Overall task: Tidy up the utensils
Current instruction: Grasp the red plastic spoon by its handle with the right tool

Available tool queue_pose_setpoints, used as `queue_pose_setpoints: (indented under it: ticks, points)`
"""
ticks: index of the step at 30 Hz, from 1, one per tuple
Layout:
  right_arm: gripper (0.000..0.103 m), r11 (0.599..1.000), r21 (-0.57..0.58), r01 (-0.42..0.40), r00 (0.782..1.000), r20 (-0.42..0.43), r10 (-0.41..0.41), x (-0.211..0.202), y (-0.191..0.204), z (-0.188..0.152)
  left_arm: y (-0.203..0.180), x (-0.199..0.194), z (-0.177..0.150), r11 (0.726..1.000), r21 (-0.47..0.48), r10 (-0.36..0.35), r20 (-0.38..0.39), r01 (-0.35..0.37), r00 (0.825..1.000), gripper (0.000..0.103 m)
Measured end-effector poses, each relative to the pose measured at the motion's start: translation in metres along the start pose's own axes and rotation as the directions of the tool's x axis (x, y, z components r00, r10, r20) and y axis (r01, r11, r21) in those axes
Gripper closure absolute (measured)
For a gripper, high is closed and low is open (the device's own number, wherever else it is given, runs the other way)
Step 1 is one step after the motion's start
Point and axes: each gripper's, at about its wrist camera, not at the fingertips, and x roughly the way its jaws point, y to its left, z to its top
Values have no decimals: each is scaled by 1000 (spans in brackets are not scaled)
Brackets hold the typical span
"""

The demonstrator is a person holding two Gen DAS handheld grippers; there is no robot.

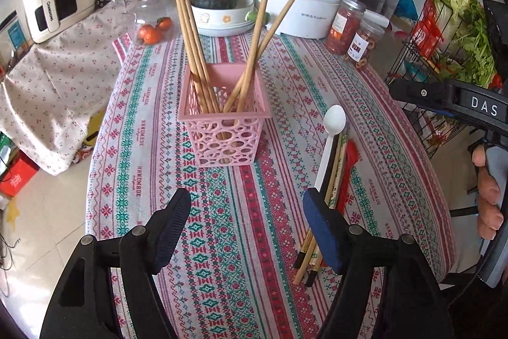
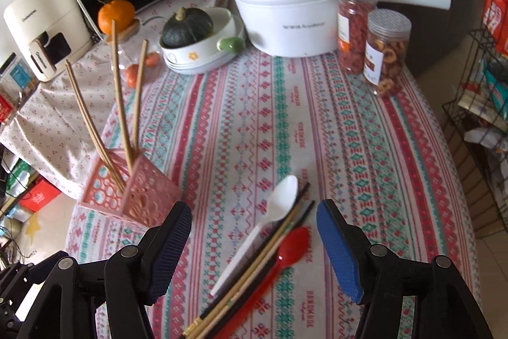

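pink lattice basket holds wooden chopsticks.

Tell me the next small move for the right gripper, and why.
Probably lower the right gripper onto the loose pile and close on one piece, likely the white spoon. Its jaws stand open and empty above the spoon, the red spoon and the loose chopsticks, all flat on the cloth, while the pink basket already holds wooden chopsticks.
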Motion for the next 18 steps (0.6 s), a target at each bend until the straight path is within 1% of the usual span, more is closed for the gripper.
queue_pose_setpoints:
  ticks: [2,4,8,12,18]
  points:
    - [32,999,8,35,998,-50,-34,9,-9,-6,-4,8,-2,1000,3,-3,-35,3,999,27]
    - [32,998,20,62,992,-107,-60,19,-18,-12,-8,14,-4,1000,11,11,-67,-11,998,27]
    - [32,996,39,80,978,-195,-71,39,-33,-24,-12,24,-5,998,37,49,-106,-45,993,27]
    - [32,995,50,90,966,-249,-75,57,-39,-29,-11,28,-5,998,46,58,-126,-53,990,27]
    - [34,996,57,70,949,-312,-49,81,-34,-30,-9,31,-4,997,54,69,-134,-63,988,27]
